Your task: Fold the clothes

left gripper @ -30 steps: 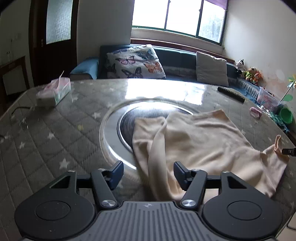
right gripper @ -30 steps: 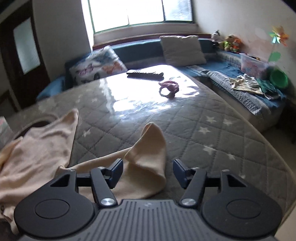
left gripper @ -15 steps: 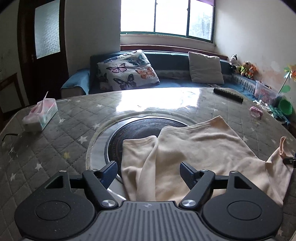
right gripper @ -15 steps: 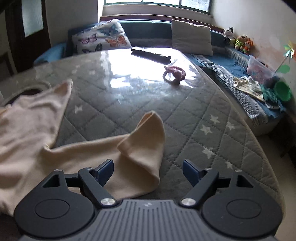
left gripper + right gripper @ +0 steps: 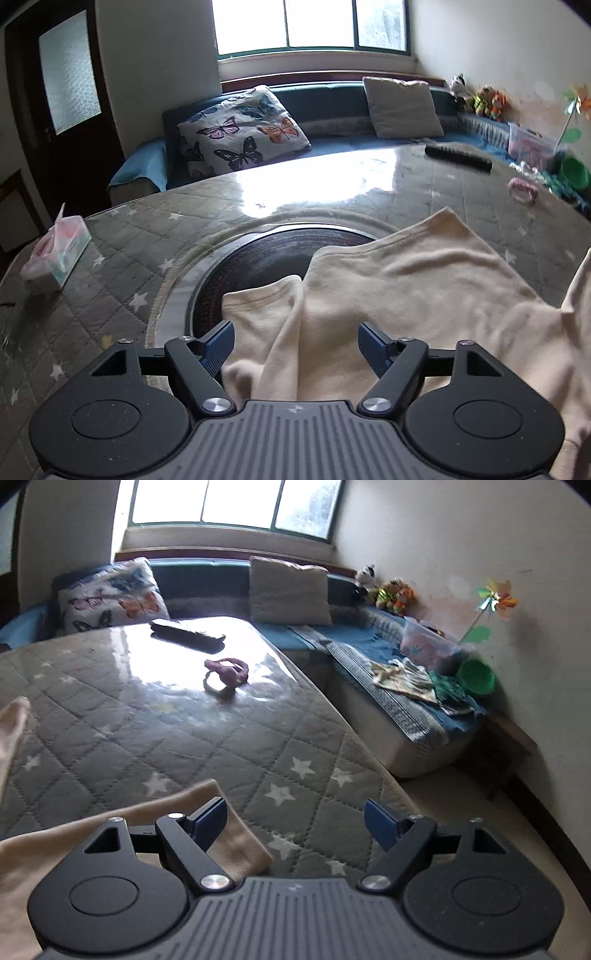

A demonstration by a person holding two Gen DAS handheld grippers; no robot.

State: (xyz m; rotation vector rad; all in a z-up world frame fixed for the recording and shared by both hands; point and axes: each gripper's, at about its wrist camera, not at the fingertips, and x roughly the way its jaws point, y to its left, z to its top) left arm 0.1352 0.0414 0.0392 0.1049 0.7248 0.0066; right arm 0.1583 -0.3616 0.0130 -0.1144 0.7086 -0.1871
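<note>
Since half a second ago my right gripper point(image 5: 295, 821) has swung right so the shirt's point(image 5: 406, 295) sleeve point(image 5: 229, 834) now lies under its left finger rather than between them, while my left gripper point(image 5: 297, 343) stays spread over the crumpled shirt on the table point(image 5: 184, 720), both with jaws apart.

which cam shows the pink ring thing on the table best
The right wrist view: the pink ring lies near mid-frame, sharp and unobstructed, in front of the black remote. In the left wrist view it is small and blurred at the far right.
</note>
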